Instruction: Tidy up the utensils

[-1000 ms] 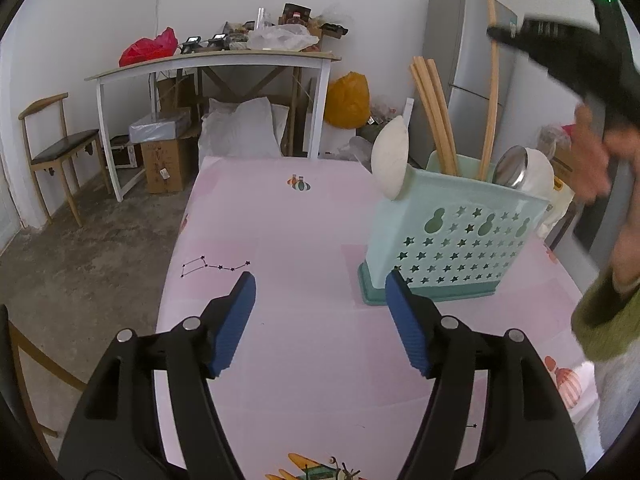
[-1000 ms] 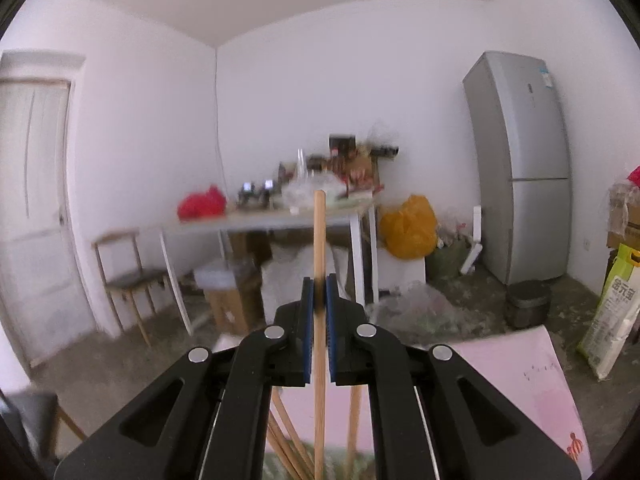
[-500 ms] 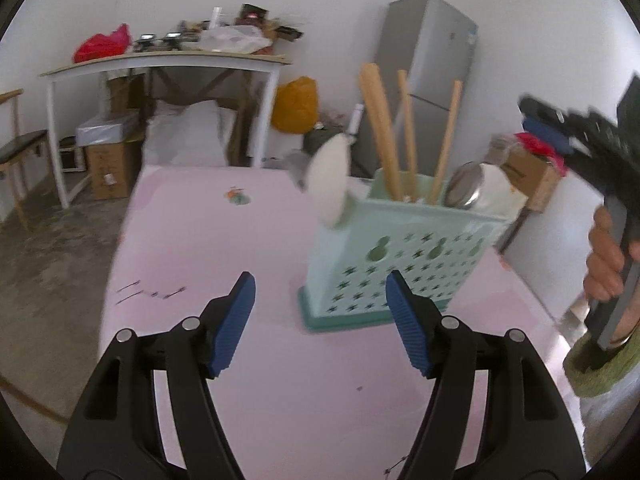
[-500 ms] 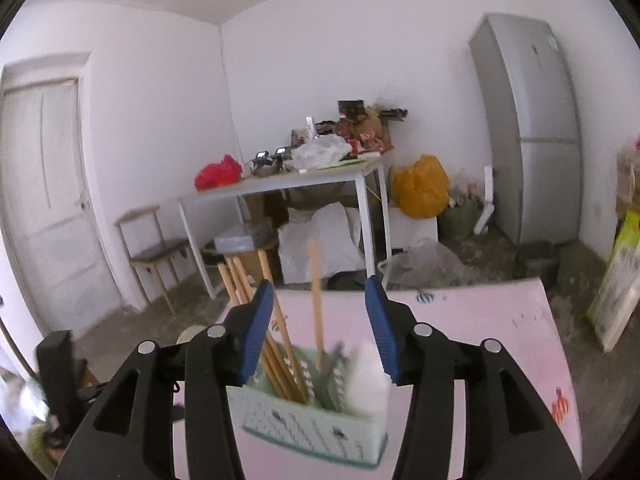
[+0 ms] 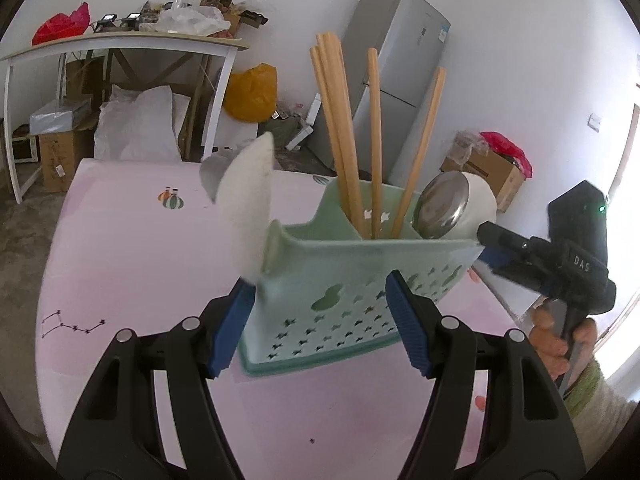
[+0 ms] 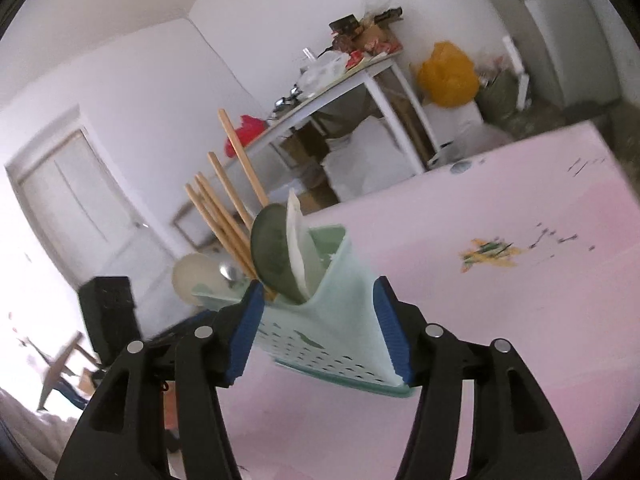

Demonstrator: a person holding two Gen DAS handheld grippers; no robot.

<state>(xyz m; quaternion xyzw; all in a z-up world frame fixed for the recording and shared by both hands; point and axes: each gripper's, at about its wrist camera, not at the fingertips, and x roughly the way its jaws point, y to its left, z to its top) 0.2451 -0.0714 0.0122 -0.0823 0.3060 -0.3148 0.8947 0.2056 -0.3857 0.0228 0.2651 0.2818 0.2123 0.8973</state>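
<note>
A mint-green perforated utensil basket point(image 5: 352, 280) stands on the pink table point(image 5: 132, 248). It holds several wooden chopsticks point(image 5: 340, 136), a white spoon point(image 5: 248, 208) at its left end and a steel ladle with a white spoon point(image 5: 444, 204) at its right end. My left gripper point(image 5: 320, 316) is open, its blue pads on either side of the basket's near wall. My right gripper point(image 6: 320, 328) is open and straddles the basket's end point(image 6: 344, 308). It also shows in the left wrist view point(image 5: 492, 256) at the basket's right end.
A white side table point(image 5: 120, 44) piled with clutter stands behind, with boxes and sacks under it. A grey fridge point(image 5: 400, 68) and a yellow bag point(image 5: 252, 92) are at the back. A cardboard box point(image 5: 488, 168) is at the right.
The right gripper let go of the chopstick, which now stands in the basket, then came down to the basket's end. The left gripper moved forward up to the basket.
</note>
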